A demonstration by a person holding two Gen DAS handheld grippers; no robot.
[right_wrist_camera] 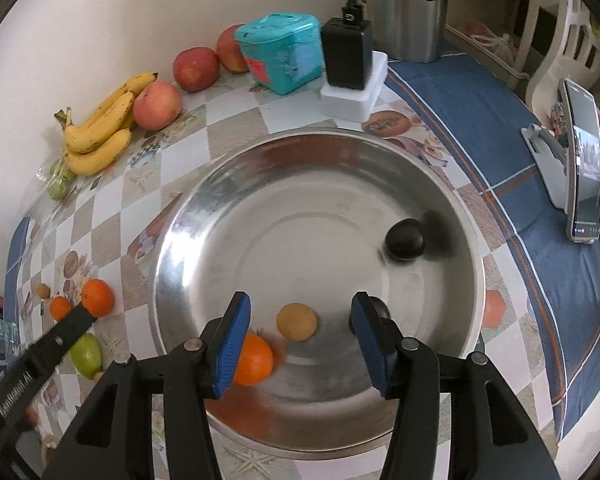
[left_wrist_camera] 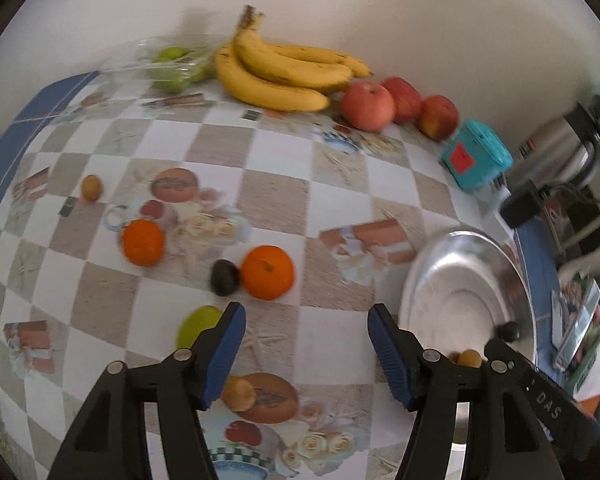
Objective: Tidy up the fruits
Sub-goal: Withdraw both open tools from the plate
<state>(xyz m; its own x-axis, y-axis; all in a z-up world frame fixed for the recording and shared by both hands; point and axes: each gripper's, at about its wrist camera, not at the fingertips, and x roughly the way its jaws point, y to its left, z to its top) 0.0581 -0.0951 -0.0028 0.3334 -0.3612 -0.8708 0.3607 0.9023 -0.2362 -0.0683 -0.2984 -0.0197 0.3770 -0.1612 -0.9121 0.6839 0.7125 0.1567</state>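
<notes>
checkered bench (left_wrist_camera: 276,196) against a pale wall. left tool (left_wrist_camera: 306,320) released, empty, above orange (left_wrist_camera: 268,272) and dark fruit (left_wrist_camera: 224,277), which touch. right tool (right_wrist_camera: 300,316) released over steel bowl (right_wrist_camera: 180,240) holding another orange (right_wrist_camera: 256,358). judged: oranges firm, light, prone to roll; pinch across the middle.

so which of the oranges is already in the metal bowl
The orange by the right gripper's left finger, inside the metal bowl. The other two oranges sit on the tablecloth.
</notes>
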